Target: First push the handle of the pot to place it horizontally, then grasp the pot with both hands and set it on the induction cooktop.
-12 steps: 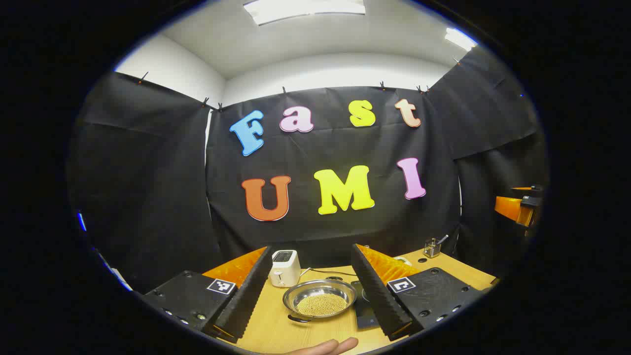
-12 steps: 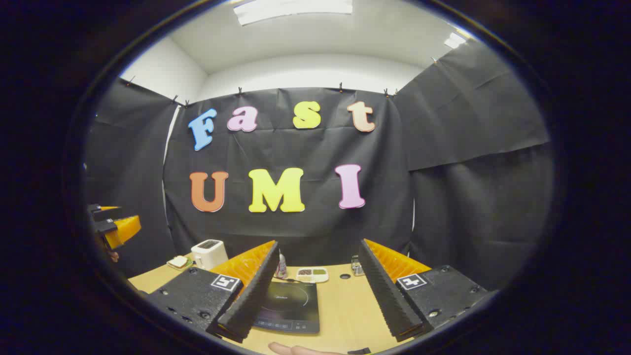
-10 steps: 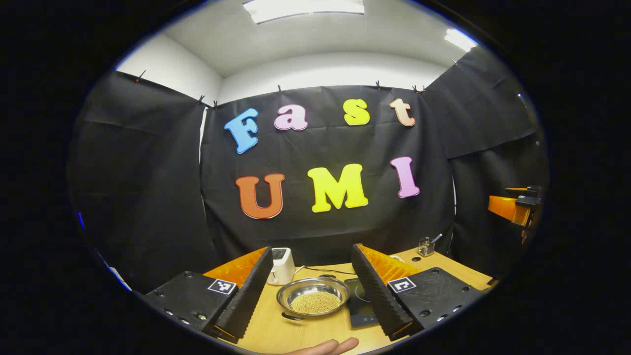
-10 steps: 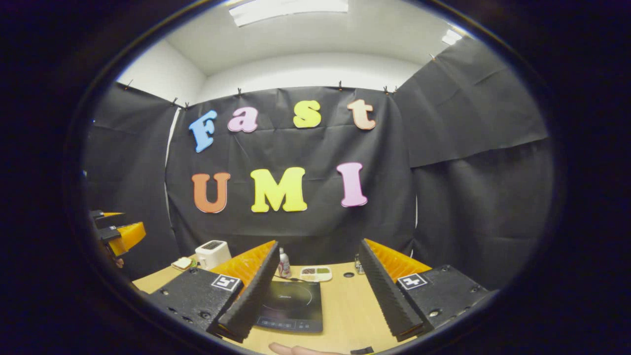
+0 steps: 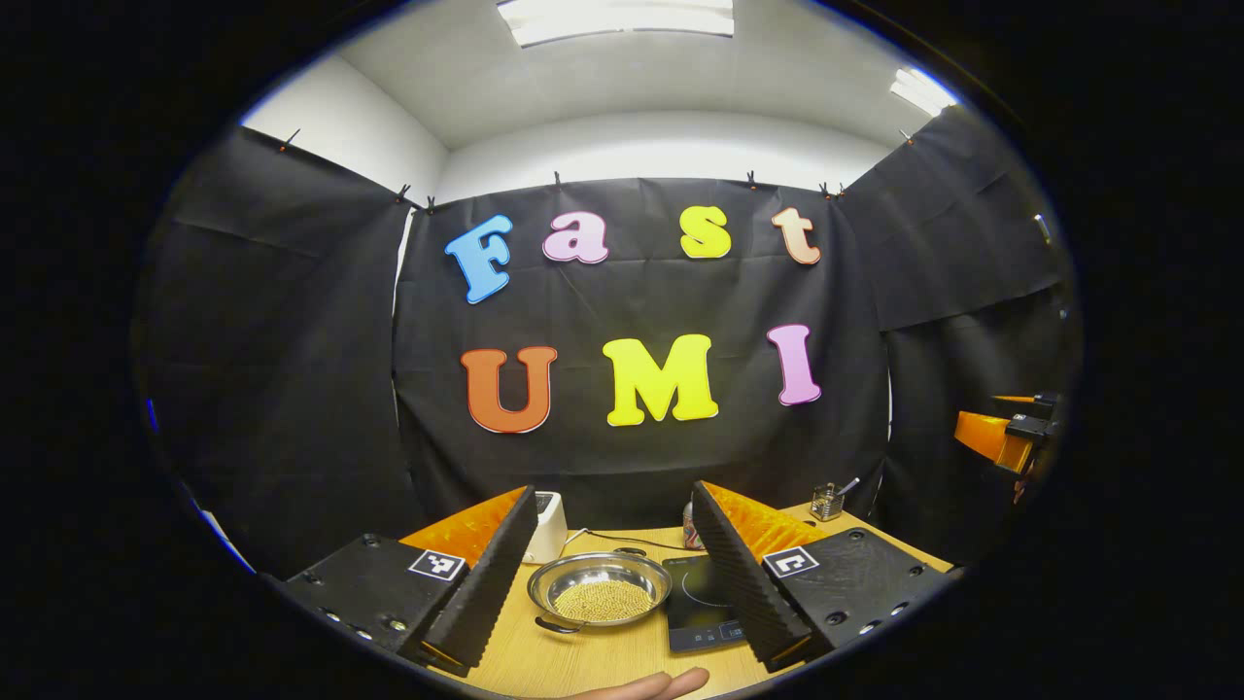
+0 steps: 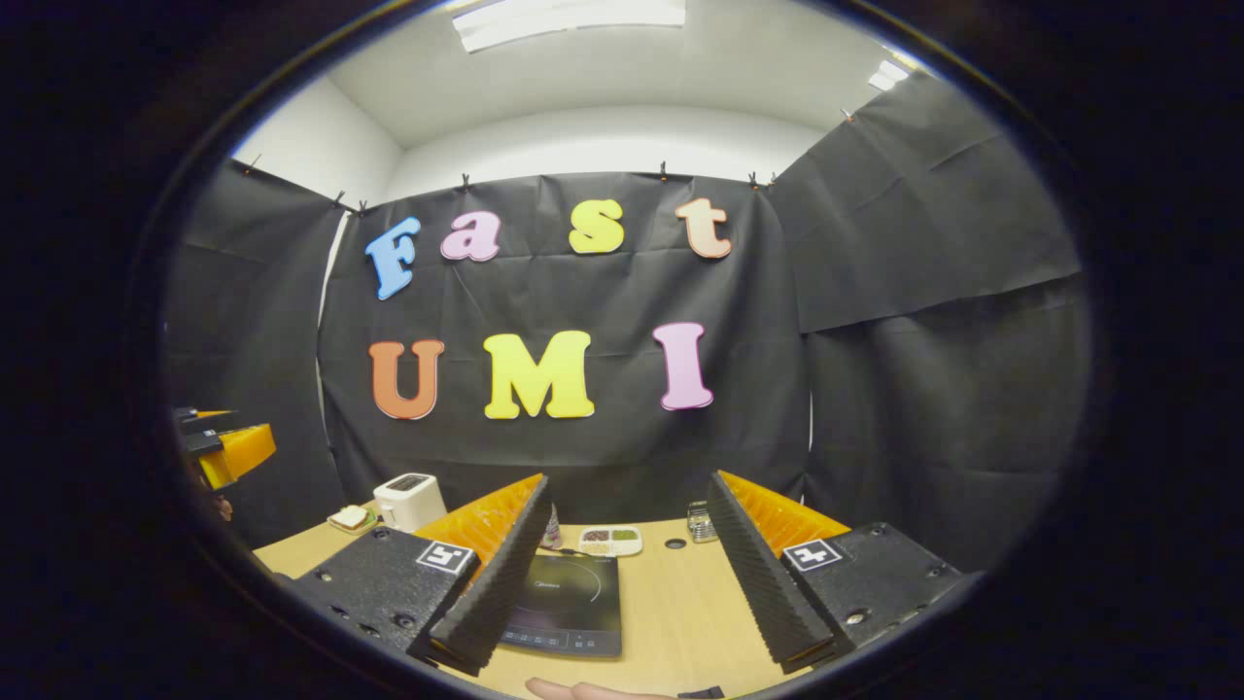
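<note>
A shallow steel pot (image 5: 600, 591) filled with small golden grains sits on the wooden table (image 5: 583, 661). A dark handle (image 5: 556, 625) sticks out at its near left. To its right lies the black induction cooktop (image 5: 702, 603), which in the right gripper view (image 6: 569, 603) sits just past that gripper's left finger. My left gripper (image 5: 613, 491) hovers open above the table's near edge, with the pot between its fingers farther off. My right gripper (image 6: 629, 481) is open too, holding nothing. Each gripper appears at the other view's edge (image 5: 1006, 433) (image 6: 219, 447).
A white toaster (image 5: 547, 525) (image 6: 408, 501) stands at the back left beside a plate of bread (image 6: 350, 518). A white divided dish (image 6: 609, 540), a small bottle (image 6: 552, 530) and a glass holder (image 5: 828, 501) line the back edge. A hand's fingertips (image 5: 651, 685) show at the bottom.
In the left gripper view the pot and cooktop have slid left and a little farther off, so that gripper swung rightward. The right gripper view barely shifted. Both grippers stayed open.
</note>
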`<state>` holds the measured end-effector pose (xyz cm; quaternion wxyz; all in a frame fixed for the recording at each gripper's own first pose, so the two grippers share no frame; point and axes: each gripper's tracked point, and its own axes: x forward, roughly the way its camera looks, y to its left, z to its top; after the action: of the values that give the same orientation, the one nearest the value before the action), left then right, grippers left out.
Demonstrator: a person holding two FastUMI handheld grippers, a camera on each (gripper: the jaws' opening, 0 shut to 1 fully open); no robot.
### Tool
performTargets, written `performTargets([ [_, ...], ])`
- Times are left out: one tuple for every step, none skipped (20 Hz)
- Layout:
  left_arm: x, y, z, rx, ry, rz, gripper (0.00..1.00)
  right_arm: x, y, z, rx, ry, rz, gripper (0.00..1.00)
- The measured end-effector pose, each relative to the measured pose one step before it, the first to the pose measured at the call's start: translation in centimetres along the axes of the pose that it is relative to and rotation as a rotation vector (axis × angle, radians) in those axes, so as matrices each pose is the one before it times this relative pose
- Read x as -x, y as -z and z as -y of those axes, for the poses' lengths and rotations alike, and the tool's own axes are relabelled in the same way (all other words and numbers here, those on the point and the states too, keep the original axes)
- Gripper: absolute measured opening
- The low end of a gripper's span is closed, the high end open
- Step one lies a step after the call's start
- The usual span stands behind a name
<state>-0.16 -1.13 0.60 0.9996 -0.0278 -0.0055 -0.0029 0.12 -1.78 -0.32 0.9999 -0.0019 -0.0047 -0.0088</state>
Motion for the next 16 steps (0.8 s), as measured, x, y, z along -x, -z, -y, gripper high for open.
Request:
performTargets([
  [-0.077,0.166,-0.33,-0.00203,-0.00937,-0.00502,0.95,-0.013,0.06,0.066,-0.00001,0.00123,0.00193,0.96],
  [-0.185,-0.025,-0.265,0.00051,-0.00487,0.00672,0.95,-0.042,-0.073,0.134,-0.00052,0.00395,0.00016,0.96],
  [-0.18,-0.094,-0.415,0.00328,-0.01806,0.00564,0.94,0.043,0.112,0.052,-0.00225,0.00252,0.0013,0.96],
  [-0.148,0.1,-0.282,0.00459,-0.00925,0.00606,0.72,0.087,-0.01,-0.01,-0.00474,-0.00036,0.00194,0.96],
  [-0.246,0.024,0.032,0.00756,0.00459,0.00606,0.75,0.136,-0.025,-0.135,-0.00734,-0.00306,0.00623,0.96],
  [-0.782,0.343,0.214,-0.0037,0.00912,0.00117,0.75,0.104,-0.117,-0.149,-0.00664,-0.00368,0.00546,0.96],
  [0.091,0.163,-0.252,0.00315,0.00011,0.00464,0.7,0.065,0.187,-0.096,-0.0024,-0.00327,0.00237,0.96],
  [-0.149,0.164,-0.141,-0.00048,-0.00023,-0.00147,0.57,0.023,0.056,-0.118,0.00281,-0.00195,0.00063,0.96],
  [-0.221,0.181,-0.034,-0.00111,0.00545,0.00838,0.5,-0.049,0.1,-0.079,0.00636,-0.00125,0.00194,0.96],
  [-0.54,0.103,0.035,-0.00866,-0.00056,0.00189,0.33,0.026,0.038,-0.093,0.00662,-0.00047,0.00269,0.96],
  [-0.151,0.436,-0.251,-0.0042,-0.00177,-0.00056,0.21,-0.045,-0.043,-0.063,0.00305,0.00007,0.00316,0.96],
  [-0.378,0.609,0.094,-0.00746,0.0023,-0.01501,0.0,-0.024,0.152,-0.106,0.00259,-0.00138,0.00005,0.96],
  [-0.266,0.93,0.0,-0.00737,0.00951,-0.02186,0.01,0.022,0.13,-0.061,-0.00047,-0.0014,-0.00093,0.96],
  [0.28,0.531,-0.114,0.00088,0.00033,-0.01624,0.0,-0.017,0.261,-0.151,0.00207,-0.00389,-0.00293,0.96],
  [-0.668,0.731,0.242,0.00226,0.00425,-0.02512,0.0,-0.069,0.098,-0.081,0.00262,-0.00172,-0.00267,0.96],
  [-0.46,0.74,-0.025,0.0049,0.00156,-0.02739,0.0,-0.059,0.16,0.086,0.00174,0.00124,-0.00253,1.0],
])
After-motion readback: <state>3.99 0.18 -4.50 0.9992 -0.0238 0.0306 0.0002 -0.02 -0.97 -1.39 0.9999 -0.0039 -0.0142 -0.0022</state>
